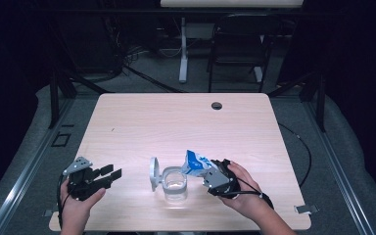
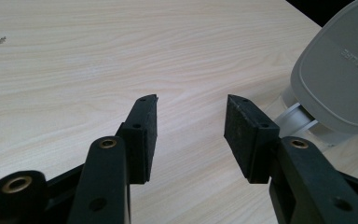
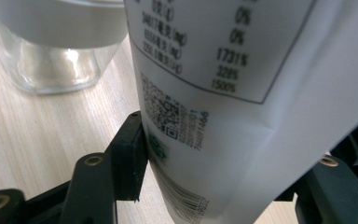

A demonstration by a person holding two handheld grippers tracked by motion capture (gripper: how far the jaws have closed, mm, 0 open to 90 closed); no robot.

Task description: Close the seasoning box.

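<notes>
Left gripper (image 1: 108, 174): jaws stand apart with nothing between them, as the left gripper view (image 2: 191, 119) shows over bare wood; it sits at about 8 o'clock on the light wood-grain desk (image 1: 176, 122).
Left hand (image 1: 78, 198): low at the near edge, wrist roughly level, gripper aimed toward 3 o'clock at the jar.
Grey hinged plastic lid (image 1: 153, 173): flipped open and standing up on the left side of the clear glass jar (image 1: 174, 185); it lies just ahead of the left jaws (image 2: 338, 79), not touching them.
Clear glass jar: near the desk's middle at about 6 o'clock, mouth open, apart from both grippers.
Blue-and-white paper carton (image 1: 196, 164): clamped in the right gripper (image 1: 210, 172), tilted with its top leaning toward the jar's rim at about 9 o'clock from the hand; its printed white side (image 3: 223, 93) sits between the jaws.
Right gripper: closed on the carton, pads pressing its sides.
Right hand (image 1: 242, 188): comes in from 5 o'clock, wrist rolled so the carton leans over.
Risk, spill: likely pouring; with the jar unheld, a nudge from the carton could shift it and send the contents onto the desk.
Risk, squeeze: the soft carton may buckle or slip in the jaws.
</notes>
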